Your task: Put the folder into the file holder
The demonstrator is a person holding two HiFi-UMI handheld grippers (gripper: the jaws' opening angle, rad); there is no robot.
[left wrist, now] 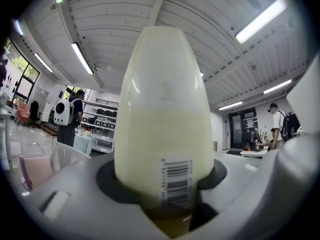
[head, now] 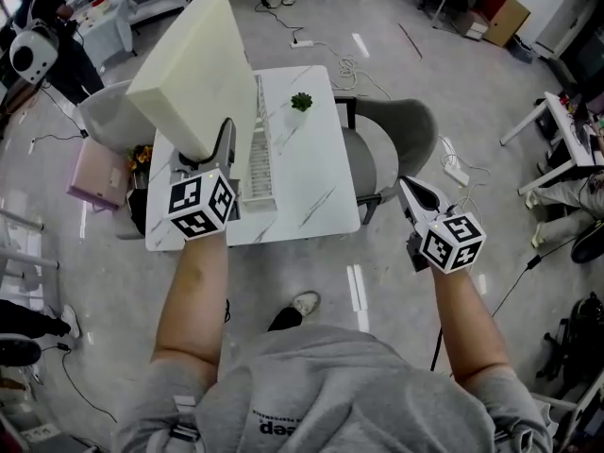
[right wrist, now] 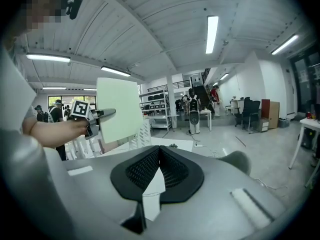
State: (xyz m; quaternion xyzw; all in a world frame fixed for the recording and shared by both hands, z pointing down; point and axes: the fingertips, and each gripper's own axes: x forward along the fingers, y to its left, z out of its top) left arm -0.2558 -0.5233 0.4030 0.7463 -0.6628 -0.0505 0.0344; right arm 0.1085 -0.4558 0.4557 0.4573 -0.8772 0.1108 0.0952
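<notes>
A thick cream folder (head: 193, 69) stands on end and tilted above the left part of the white marble table (head: 311, 177). My left gripper (head: 225, 140) is shut on its lower edge. In the left gripper view the folder's spine (left wrist: 162, 114), with a barcode label, fills the space between the jaws. A white mesh file holder (head: 257, 163) lies along the table just right of the folder; it also shows in the right gripper view (right wrist: 142, 134). My right gripper (head: 404, 187) hangs off the table's right edge, shut and holding nothing (right wrist: 159, 150).
A small green plant (head: 301, 101) sits at the table's far side. A grey chair (head: 396, 140) stands at the right of the table, and another chair (head: 109, 111) with a pink item (head: 94, 173) at the left. Cables and a power strip (head: 456, 172) lie on the floor.
</notes>
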